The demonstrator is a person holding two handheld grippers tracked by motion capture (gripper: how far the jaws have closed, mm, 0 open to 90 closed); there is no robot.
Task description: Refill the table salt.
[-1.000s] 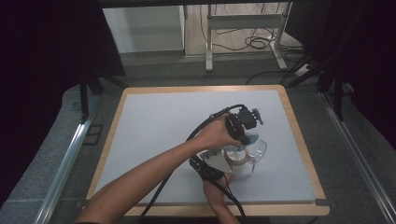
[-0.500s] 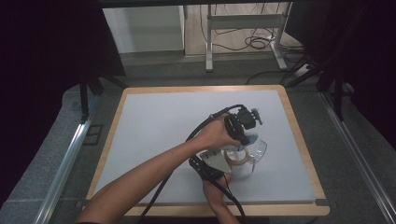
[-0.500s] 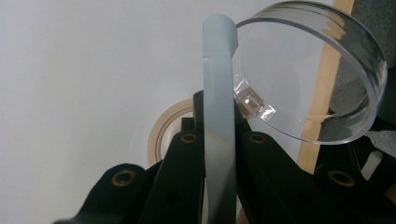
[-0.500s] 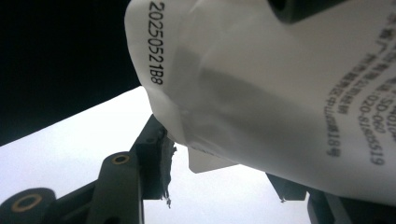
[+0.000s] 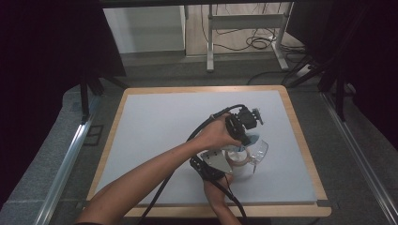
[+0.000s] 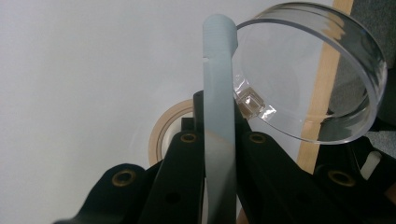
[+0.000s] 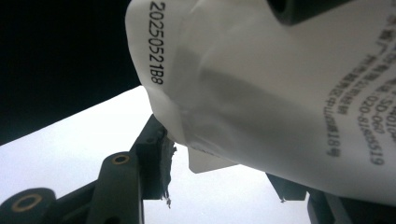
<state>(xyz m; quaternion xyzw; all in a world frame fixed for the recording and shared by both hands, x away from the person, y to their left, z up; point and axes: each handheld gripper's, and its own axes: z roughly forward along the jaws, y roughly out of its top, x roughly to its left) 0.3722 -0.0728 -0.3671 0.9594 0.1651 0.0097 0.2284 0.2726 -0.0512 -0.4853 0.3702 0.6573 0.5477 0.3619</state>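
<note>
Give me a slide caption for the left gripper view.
Left hand-held gripper clamps a pale blue strip beside a clear round lid over the white table.

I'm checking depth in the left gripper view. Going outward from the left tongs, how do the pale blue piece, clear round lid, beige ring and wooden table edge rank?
From the left tongs:
1. Pale blue piece: clamped between the jaws.
2. Clear round lid, upper right, and beige ring, behind the left jaw: too close to call.
3. Wooden table edge: far right.

White printed container (image 7: pixel 280 93) between gripper (image 7: pixel 219 186) jaws, apparently gripped.
</note>
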